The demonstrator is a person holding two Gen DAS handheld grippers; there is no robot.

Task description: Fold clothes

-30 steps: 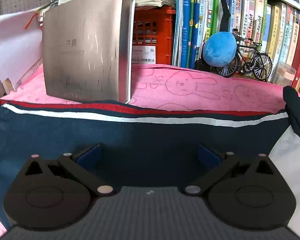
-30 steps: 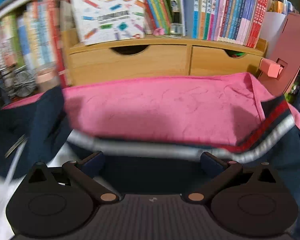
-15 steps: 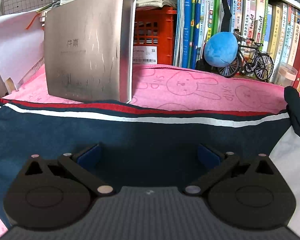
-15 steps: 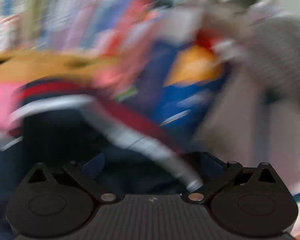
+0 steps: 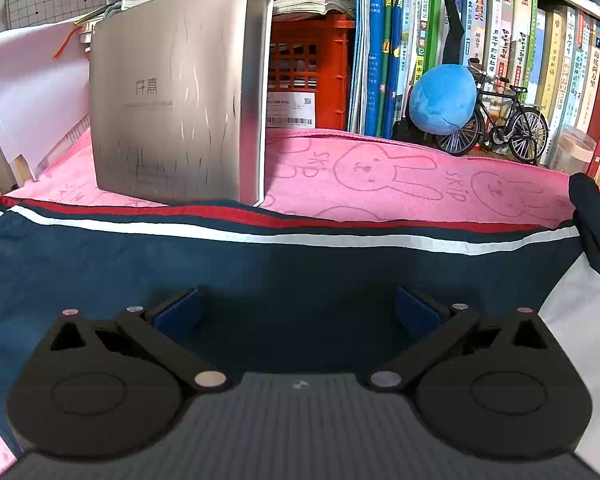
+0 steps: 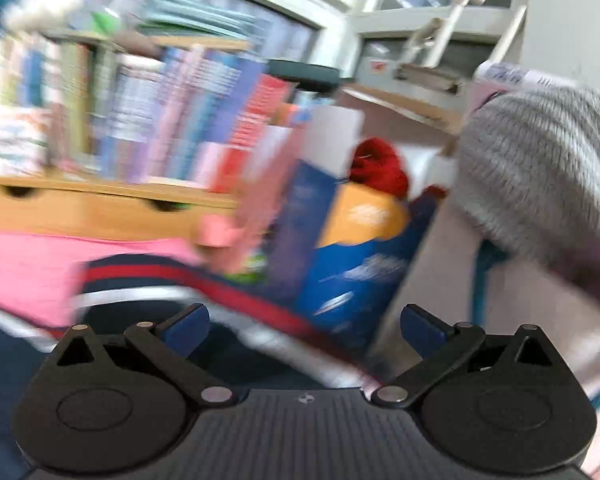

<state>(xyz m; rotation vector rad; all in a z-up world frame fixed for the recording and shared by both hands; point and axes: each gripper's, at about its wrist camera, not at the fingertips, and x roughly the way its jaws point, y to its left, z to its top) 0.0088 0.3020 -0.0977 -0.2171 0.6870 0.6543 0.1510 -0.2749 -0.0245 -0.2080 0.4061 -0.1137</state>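
**Navy jacket spread flat, both grippers empty**

On the pink rabbit-print towel (image 5: 380,184) lies the task's garment, a navy jacket with a red and a white stripe along its far edge (image 5: 260,264), spread wide across the near part of the surface; a white panel shows at its right side. Behind it stand a tall silver cardboard box (image 5: 176,108), an orange plastic crate (image 5: 312,64), a row of upright books and a small black model bicycle (image 5: 500,124) beside a blue plush ball (image 5: 444,100).

The left gripper (image 5: 296,312) hovers low over the dark cloth with its blue-padded fingers (image 5: 176,312) spread wide and nothing between them. The right gripper (image 6: 304,324) is likewise wide apart and empty; its view is smeared by motion, showing the striped edge of the jacket running off to the lower left and a grey knitted sleeve (image 6: 540,176) at the right.

The step in hand looks like taking hold of an edge for a fold. To do it well, each gripper should probably come down on the hem or a side seam rather than mid-panel, pinch a single layer cleanly, and lift both ends evenly so the stripes stay straight. The silver box stands touching or just beside the striped edge, so a fold carried away from it seems safer.
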